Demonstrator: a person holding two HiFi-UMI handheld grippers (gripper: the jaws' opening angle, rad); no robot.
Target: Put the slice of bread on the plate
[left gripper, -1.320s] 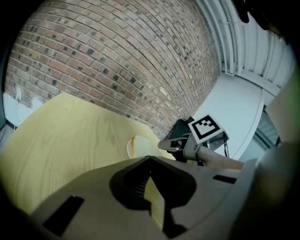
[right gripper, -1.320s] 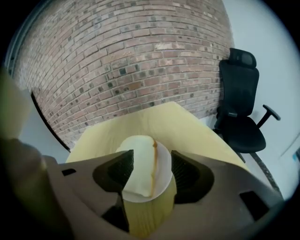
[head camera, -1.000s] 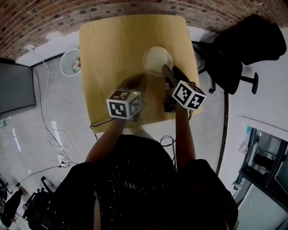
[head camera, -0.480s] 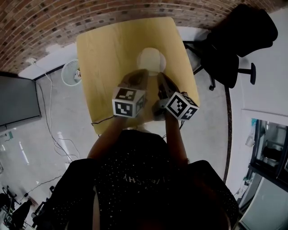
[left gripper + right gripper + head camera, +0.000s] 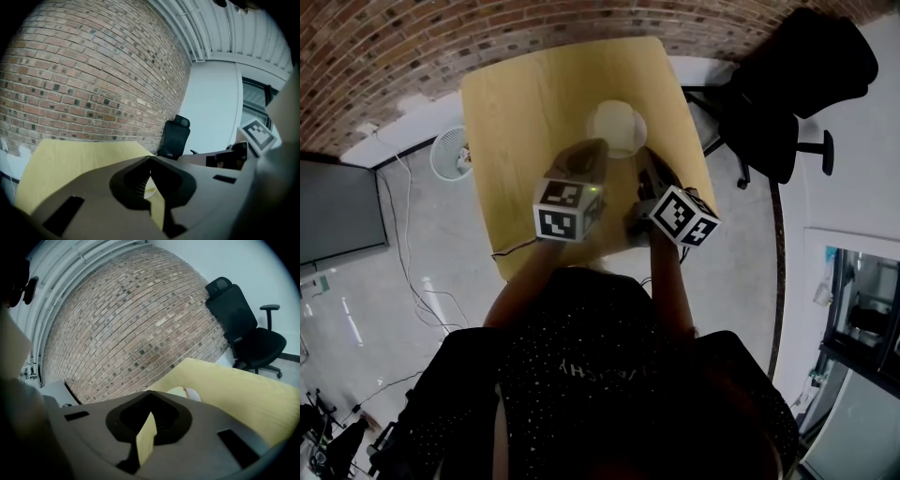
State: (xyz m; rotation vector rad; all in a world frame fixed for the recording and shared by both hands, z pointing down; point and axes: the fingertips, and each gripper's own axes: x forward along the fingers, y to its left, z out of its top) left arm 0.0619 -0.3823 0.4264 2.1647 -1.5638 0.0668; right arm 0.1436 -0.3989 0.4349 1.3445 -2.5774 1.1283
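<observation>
A white plate (image 5: 592, 127) sits on the light wooden table (image 5: 516, 103), toward its far right. A pale slice of bread (image 5: 619, 127) seems to lie on it. In the right gripper view the plate (image 5: 196, 395) peeks over the jaws, with the bread (image 5: 180, 392) on it. My left gripper (image 5: 594, 147) hovers just short of the plate, its jaws shut on nothing (image 5: 150, 158). My right gripper (image 5: 643, 156) hangs at the plate's near right edge, also shut and empty (image 5: 149, 393). Both are raised above the table.
A black office chair (image 5: 787, 103) stands right of the table. A white fan (image 5: 448, 150) and cables lie on the floor to the left, beside a dark screen (image 5: 333, 202). A brick wall (image 5: 441, 37) runs behind the table.
Both grippers have lifted and drawn back from the plate toward the person. The right gripper's fingers, spread at the plate's edge a second ago, have come together.
</observation>
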